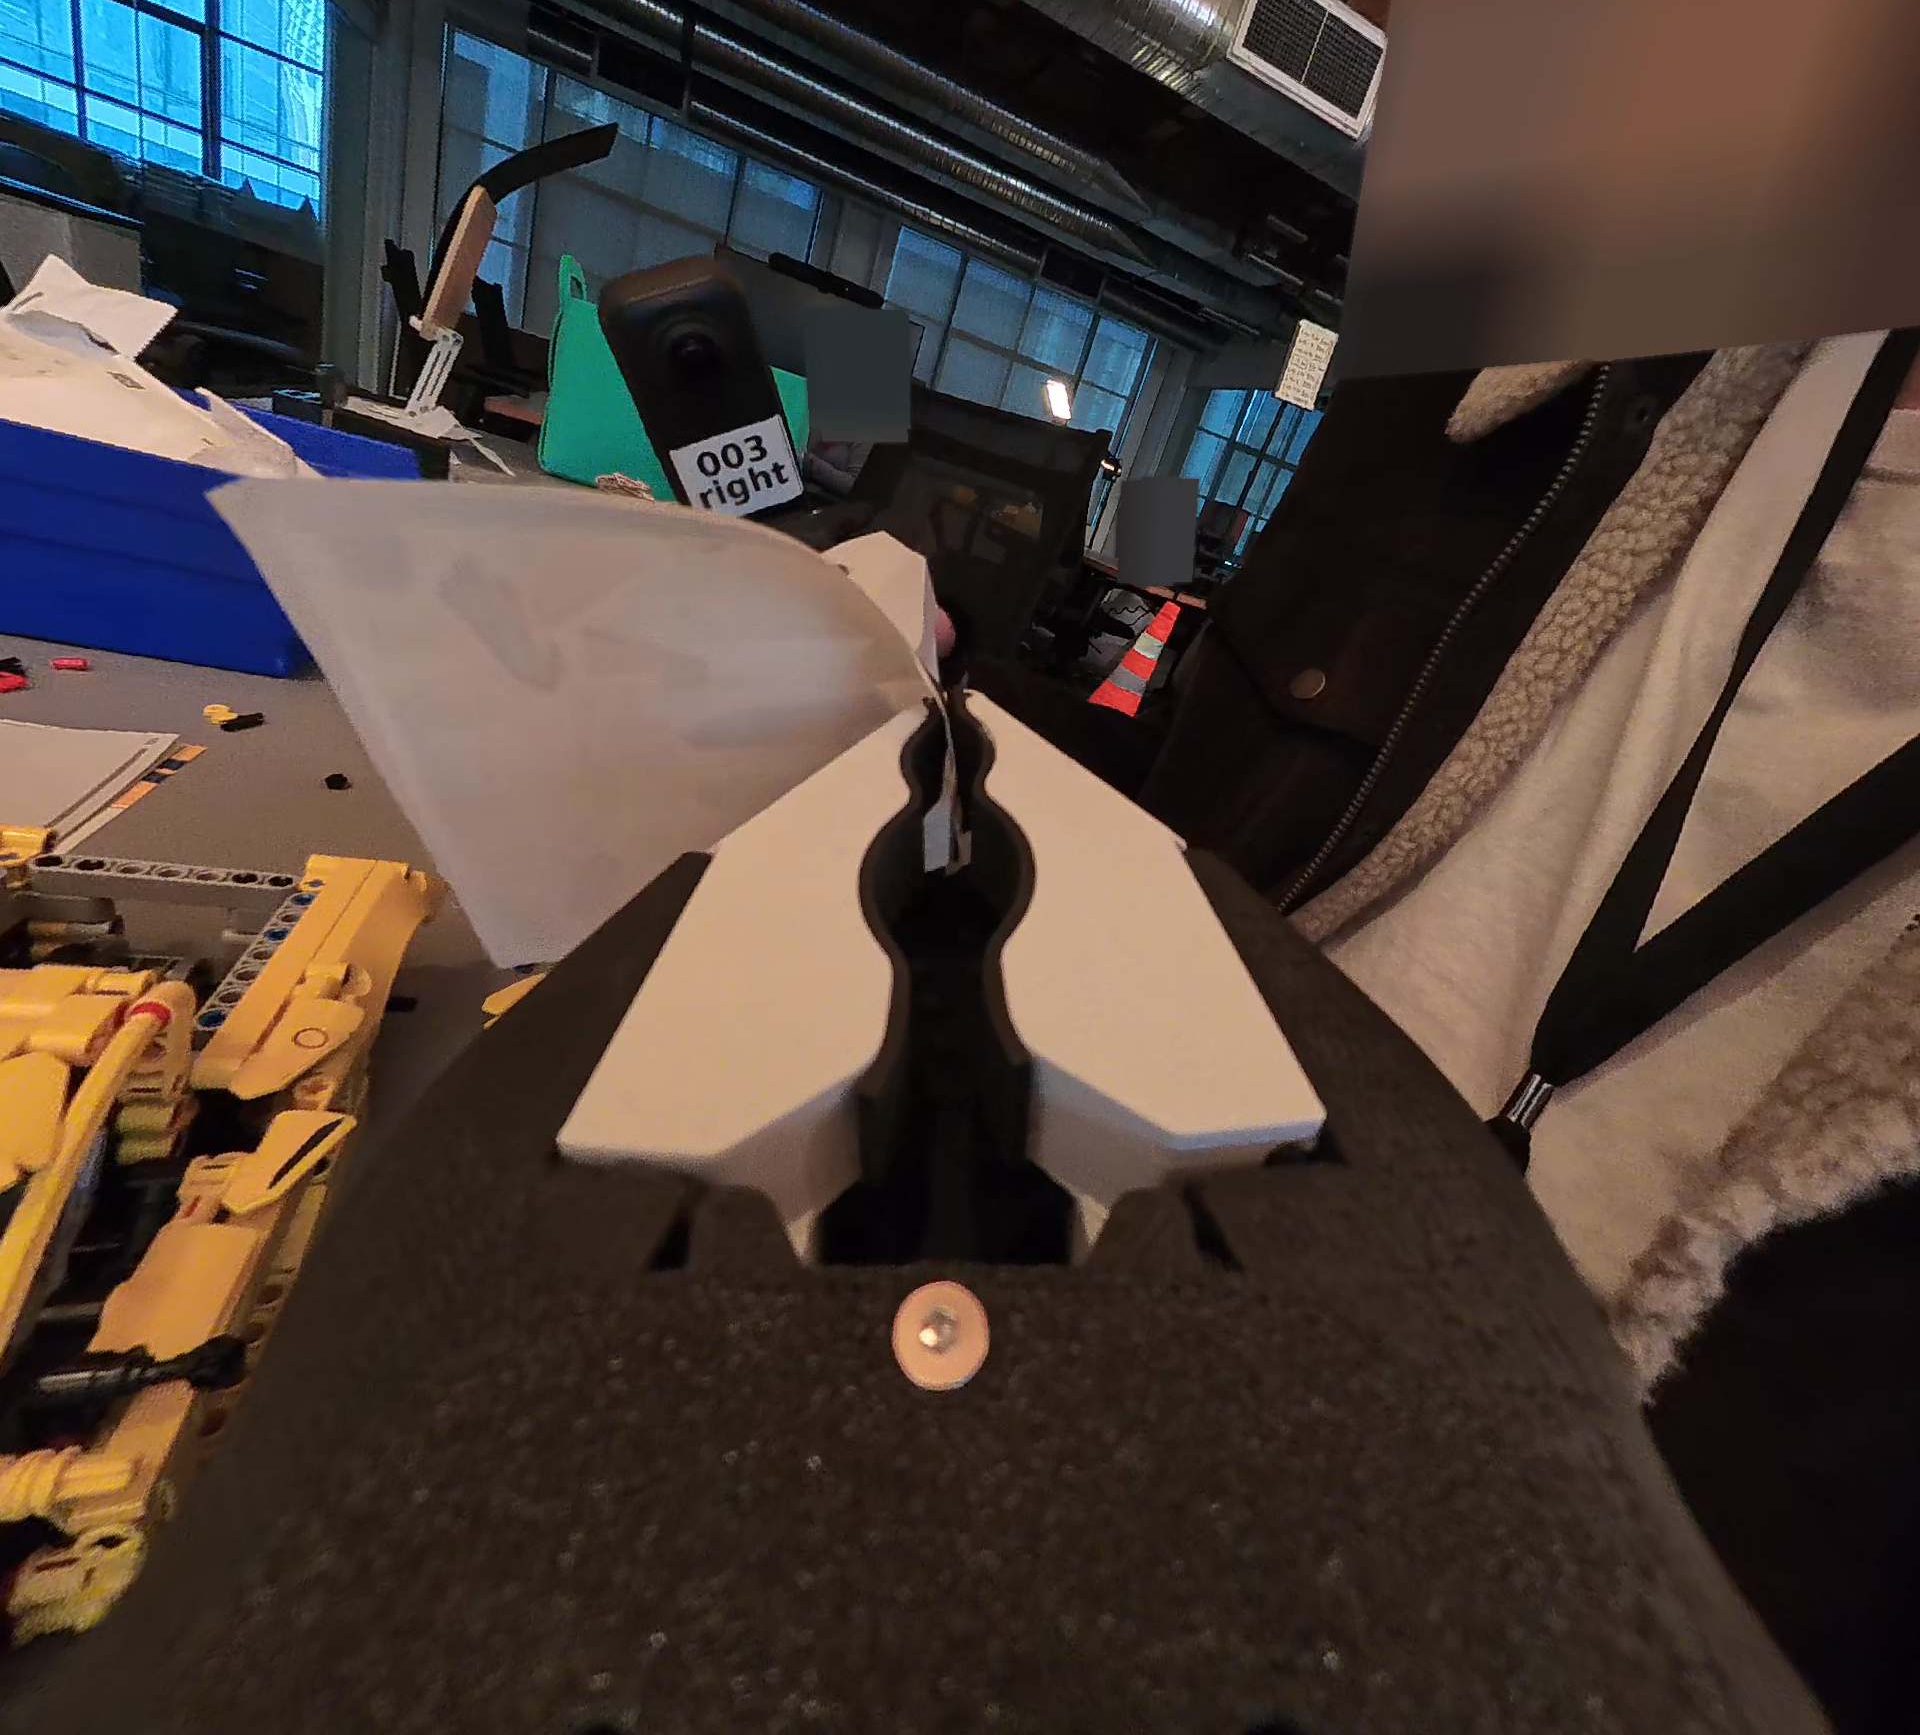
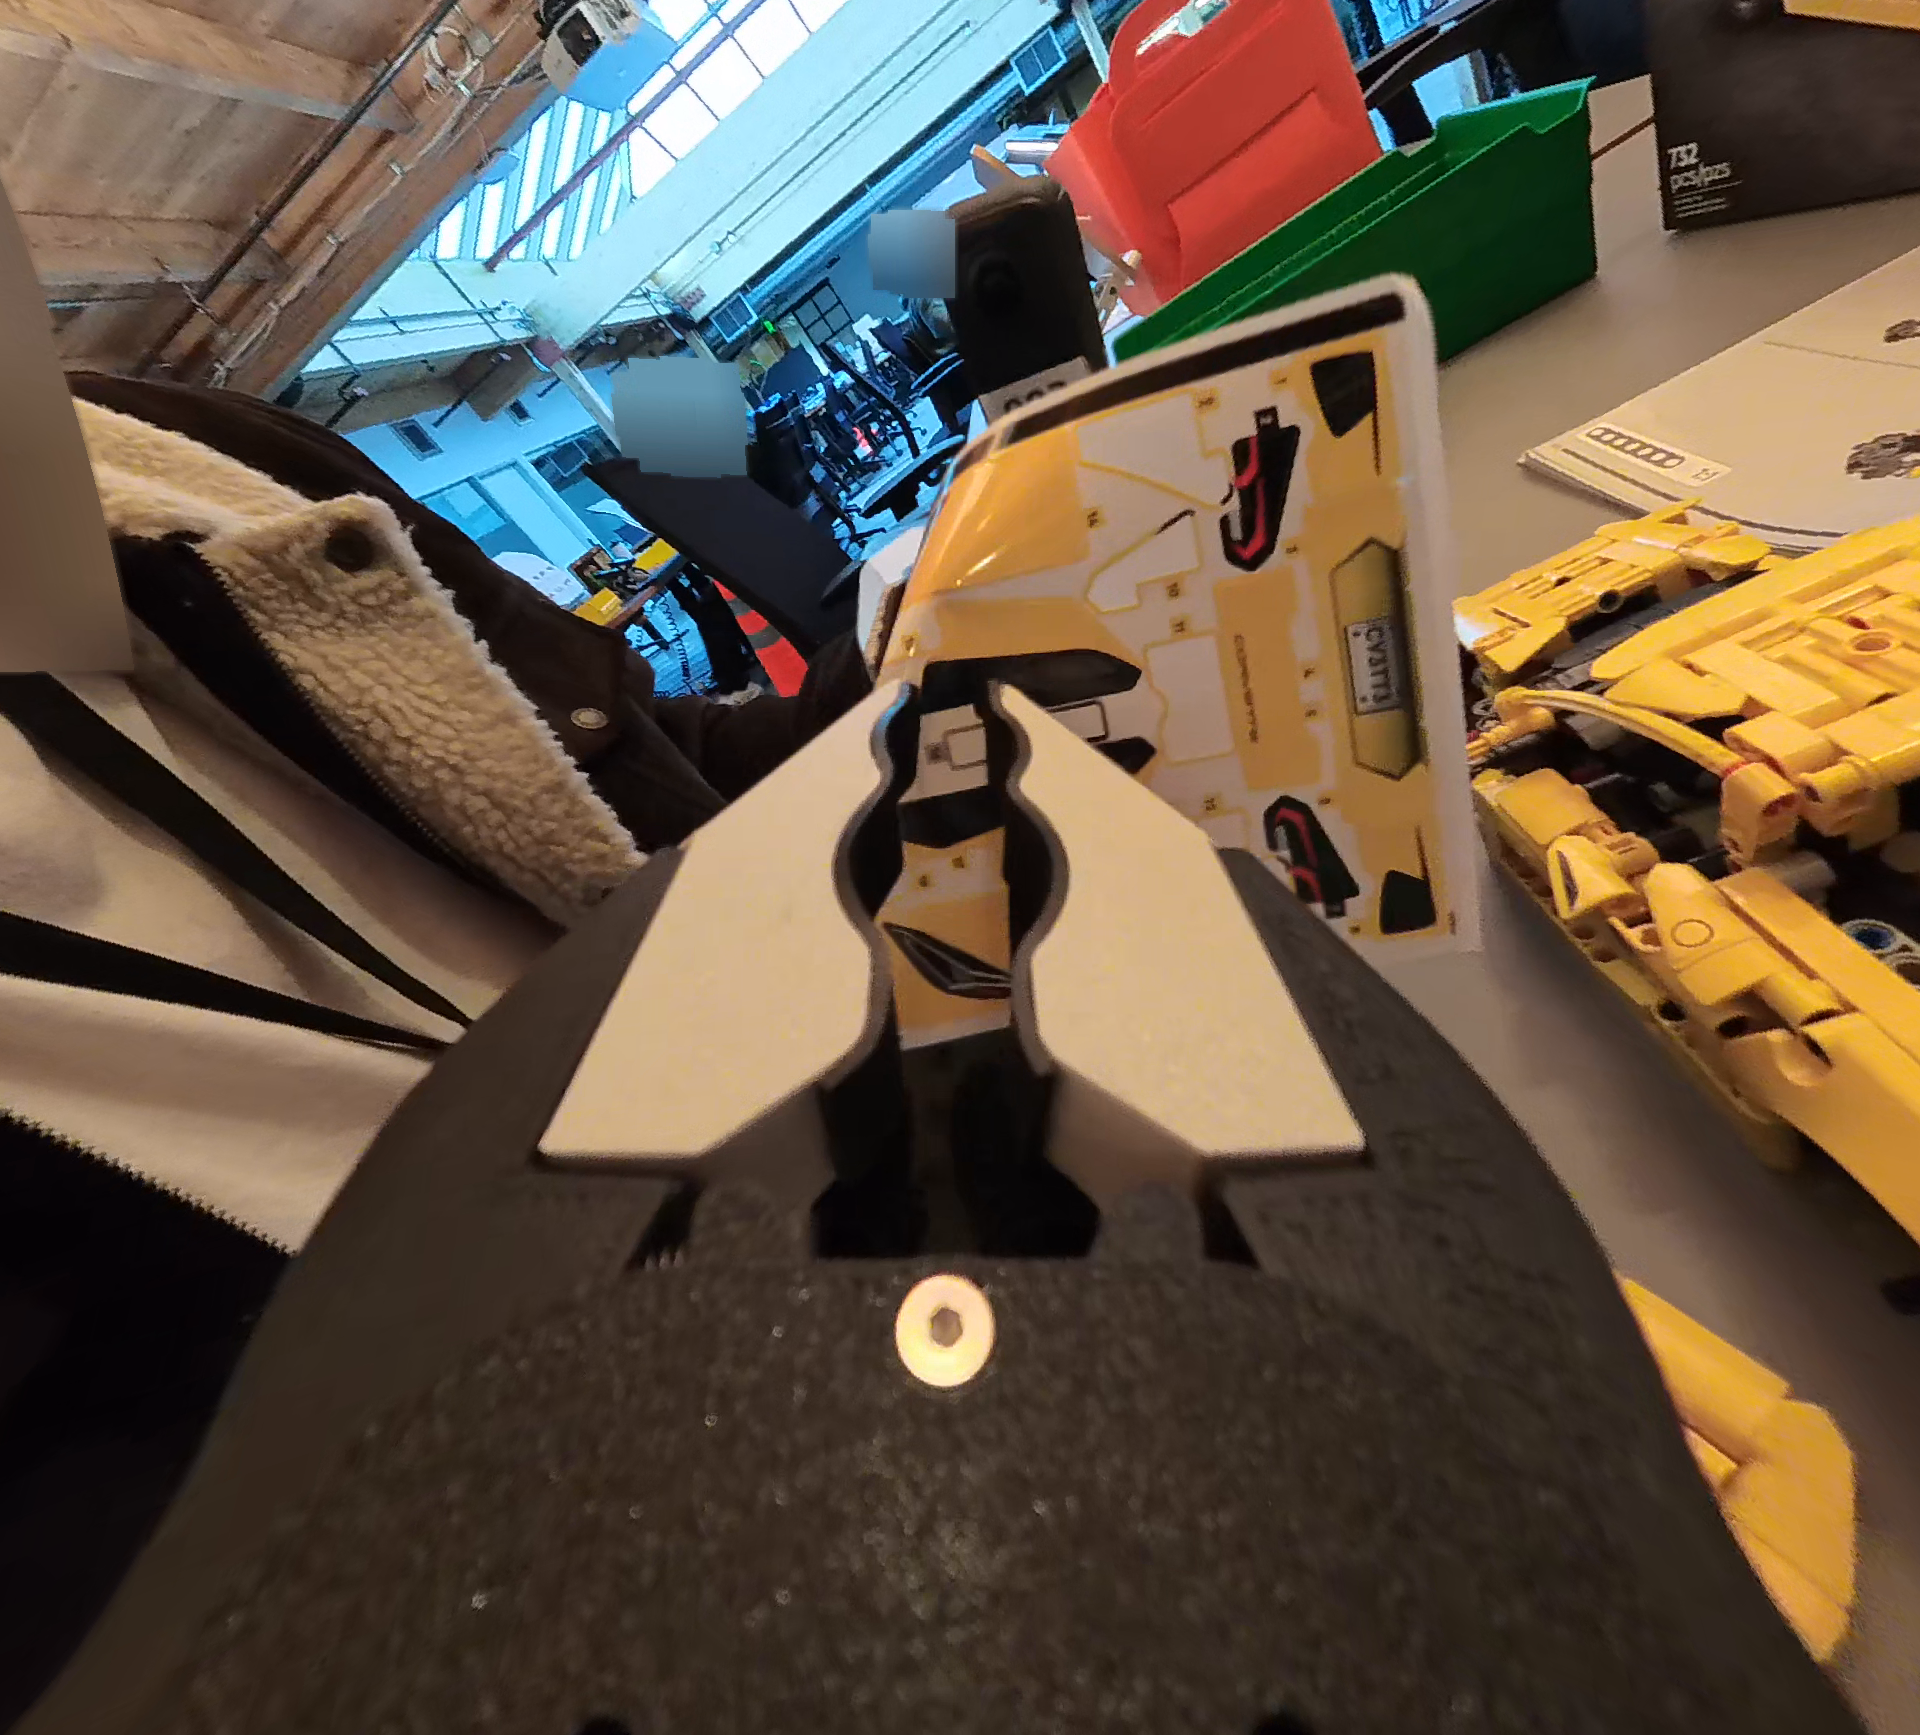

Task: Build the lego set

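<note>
A sticker sheet is held up in the air between both grippers. The left wrist view shows its plain white back [image 1: 582,677]; the right wrist view shows its printed yellow, black and white face [image 2: 1299,646]. My left gripper [image 1: 951,719] is shut on the sheet's edge, which shows as a thin strip between the jaws. My right gripper [image 2: 951,698] is closed down on the sheet's lower corner, which runs into the narrow gap. The partly built yellow Lego car lies on the grey table [image 1: 156,1114] [image 2: 1662,802]. Each view shows the other gripper's black camera behind the sheet [image 1: 696,376] [image 2: 1013,293].
A blue bin [image 1: 104,542], instruction booklet [image 1: 73,771] [image 2: 1714,438] and small loose parts [image 1: 234,717] lie on the table. A green bin [image 2: 1455,231], red bag [image 2: 1226,116] and the set's box [image 2: 1787,2] stand behind. A person's fleece-lined jacket [image 1: 1558,750] [image 2: 364,646] is close by. Less than 4 cm separates the two grippers' tips.
</note>
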`<control>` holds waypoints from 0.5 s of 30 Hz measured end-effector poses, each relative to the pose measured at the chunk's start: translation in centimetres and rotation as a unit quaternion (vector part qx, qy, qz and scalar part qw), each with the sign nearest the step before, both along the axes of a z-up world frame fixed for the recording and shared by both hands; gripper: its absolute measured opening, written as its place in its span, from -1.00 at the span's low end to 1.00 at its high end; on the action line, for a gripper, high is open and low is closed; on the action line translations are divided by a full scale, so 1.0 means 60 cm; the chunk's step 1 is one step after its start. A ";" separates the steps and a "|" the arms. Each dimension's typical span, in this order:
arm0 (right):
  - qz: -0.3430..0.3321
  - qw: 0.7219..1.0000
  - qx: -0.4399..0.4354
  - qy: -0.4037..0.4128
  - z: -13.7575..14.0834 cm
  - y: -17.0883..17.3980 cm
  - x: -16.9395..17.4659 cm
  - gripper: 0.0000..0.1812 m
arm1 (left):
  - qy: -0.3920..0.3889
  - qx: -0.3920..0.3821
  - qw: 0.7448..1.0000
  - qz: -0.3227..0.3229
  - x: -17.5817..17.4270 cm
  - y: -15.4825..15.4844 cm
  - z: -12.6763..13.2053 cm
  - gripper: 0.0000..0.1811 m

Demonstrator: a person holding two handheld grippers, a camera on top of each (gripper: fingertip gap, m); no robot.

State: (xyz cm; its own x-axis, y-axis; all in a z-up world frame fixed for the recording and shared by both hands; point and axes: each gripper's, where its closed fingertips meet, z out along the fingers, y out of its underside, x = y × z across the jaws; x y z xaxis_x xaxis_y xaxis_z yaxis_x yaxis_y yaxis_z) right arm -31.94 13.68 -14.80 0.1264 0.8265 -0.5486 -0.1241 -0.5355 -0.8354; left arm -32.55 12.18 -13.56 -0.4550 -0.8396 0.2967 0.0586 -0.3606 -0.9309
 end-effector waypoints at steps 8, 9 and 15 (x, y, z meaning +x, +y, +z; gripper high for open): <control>-0.024 0.999 0.022 -0.014 0.004 0.007 0.016 -1.00 | 0.006 -0.011 1.000 0.001 0.000 0.005 -0.002 -1.00; -0.031 0.999 0.026 -0.015 0.006 0.010 0.020 -1.00 | 0.009 -0.014 1.000 0.001 0.000 0.006 -0.003 -1.00; -0.037 0.998 0.040 -0.028 0.006 0.009 0.022 -0.96 | 0.015 -0.020 1.000 -0.002 0.001 0.008 -0.006 -1.00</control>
State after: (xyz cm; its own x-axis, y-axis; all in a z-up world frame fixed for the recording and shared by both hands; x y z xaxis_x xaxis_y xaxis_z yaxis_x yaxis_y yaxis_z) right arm -30.63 14.20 -14.43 0.2184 0.8549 -0.4706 -0.1125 -0.4570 -0.8823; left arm -32.50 12.63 -13.89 -0.4479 -0.8256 0.3431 0.0298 -0.3973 -0.9172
